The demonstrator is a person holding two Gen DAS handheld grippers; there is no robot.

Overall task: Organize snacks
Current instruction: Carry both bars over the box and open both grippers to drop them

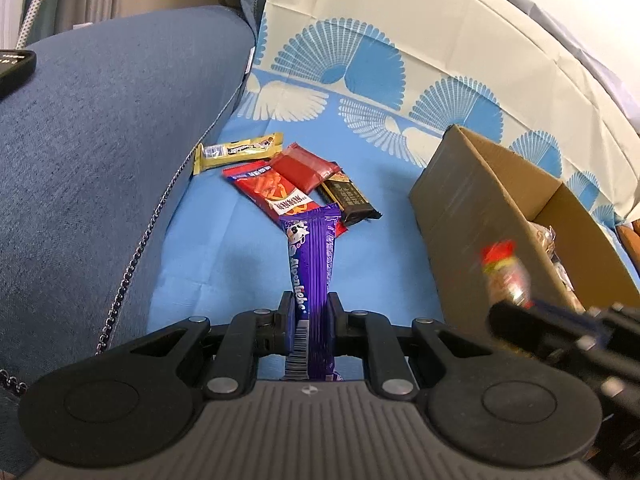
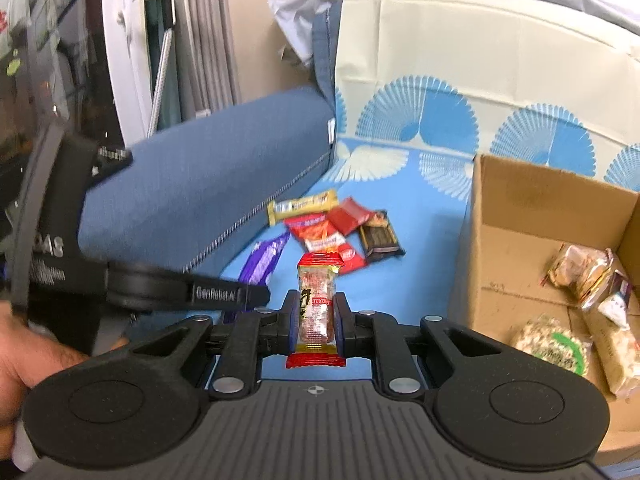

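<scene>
My left gripper (image 1: 311,312) is shut on a purple Alpenliebe bar (image 1: 310,264), held above the blue sheet. My right gripper (image 2: 317,312) is shut on a small red-and-clear snack packet (image 2: 317,304). That packet and gripper show blurred at the right of the left wrist view (image 1: 506,276), beside the cardboard box (image 1: 452,216). A pile on the sheet holds a yellow bar (image 1: 238,151), a red packet (image 1: 272,196), a red wrapper (image 1: 306,166) and a dark bar (image 1: 350,200). The purple bar also shows in the right wrist view (image 2: 264,258).
The open cardboard box (image 2: 504,240) on the right holds several wrapped snacks (image 2: 580,276). A blue cushion (image 1: 100,140) lies on the left. A patterned cream-and-blue backrest (image 1: 400,40) rises behind. A dark phone (image 1: 14,66) lies on the cushion.
</scene>
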